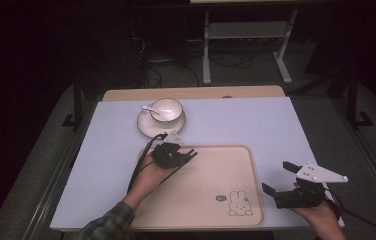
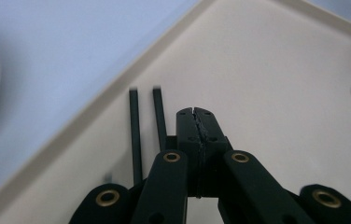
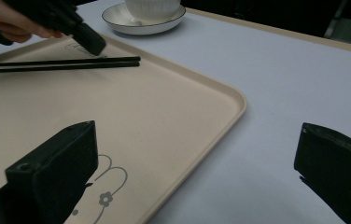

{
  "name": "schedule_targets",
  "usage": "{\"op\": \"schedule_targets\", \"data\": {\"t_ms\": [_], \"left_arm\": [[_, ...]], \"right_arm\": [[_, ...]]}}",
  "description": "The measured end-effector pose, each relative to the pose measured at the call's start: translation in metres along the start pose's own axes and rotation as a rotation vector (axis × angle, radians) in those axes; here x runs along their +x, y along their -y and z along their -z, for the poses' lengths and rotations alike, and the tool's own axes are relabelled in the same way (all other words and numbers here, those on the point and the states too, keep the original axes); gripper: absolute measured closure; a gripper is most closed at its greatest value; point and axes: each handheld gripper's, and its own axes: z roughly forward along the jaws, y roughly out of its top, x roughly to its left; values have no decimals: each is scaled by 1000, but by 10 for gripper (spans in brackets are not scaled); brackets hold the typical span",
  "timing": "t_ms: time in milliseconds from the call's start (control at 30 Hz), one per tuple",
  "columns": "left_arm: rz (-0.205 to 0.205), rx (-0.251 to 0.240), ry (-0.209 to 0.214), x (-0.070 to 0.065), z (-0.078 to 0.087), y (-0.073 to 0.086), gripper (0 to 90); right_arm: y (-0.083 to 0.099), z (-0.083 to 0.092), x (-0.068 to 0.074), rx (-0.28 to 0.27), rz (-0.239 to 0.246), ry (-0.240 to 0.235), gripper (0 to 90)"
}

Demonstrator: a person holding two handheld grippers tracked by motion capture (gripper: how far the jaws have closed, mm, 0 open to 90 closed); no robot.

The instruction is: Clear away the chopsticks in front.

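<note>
Black chopsticks (image 3: 66,64) lie on the tray (image 1: 226,200) by the closed, empty left tool (image 1: 192,152) (at 9 o'clock); right tool (image 1: 278,177) gapes wide.

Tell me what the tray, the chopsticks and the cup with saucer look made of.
Tray: likely matte plastic, beige, moulded rim, printed rabbit. Chopsticks: thin black sticks, dull finish; plastic or lacquered wood, cannot tell. Cup and saucer: apparently glazed white ceramic, glossy, dark-edged rim.
</note>
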Motion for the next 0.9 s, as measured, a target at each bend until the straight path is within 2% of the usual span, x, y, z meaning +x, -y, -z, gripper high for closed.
{"op": "schedule_targets", "data": {"t_ms": [133, 300, 633, 900], "left_arm": [[-2, 13, 3, 5, -22, -11, 894], [23, 36, -6, 14, -38, -10, 894], [68, 39, -55, 32, -20, 4, 894], [103, 65, -87, 45, 7, 27, 894]], "right_arm": [[1, 1, 0, 0, -2, 0, 0], [2, 3, -2, 0, -6, 2, 0], [2, 4, 0, -5, -5, 2, 0], [2, 5, -1, -7, -7, 5, 0]]}}
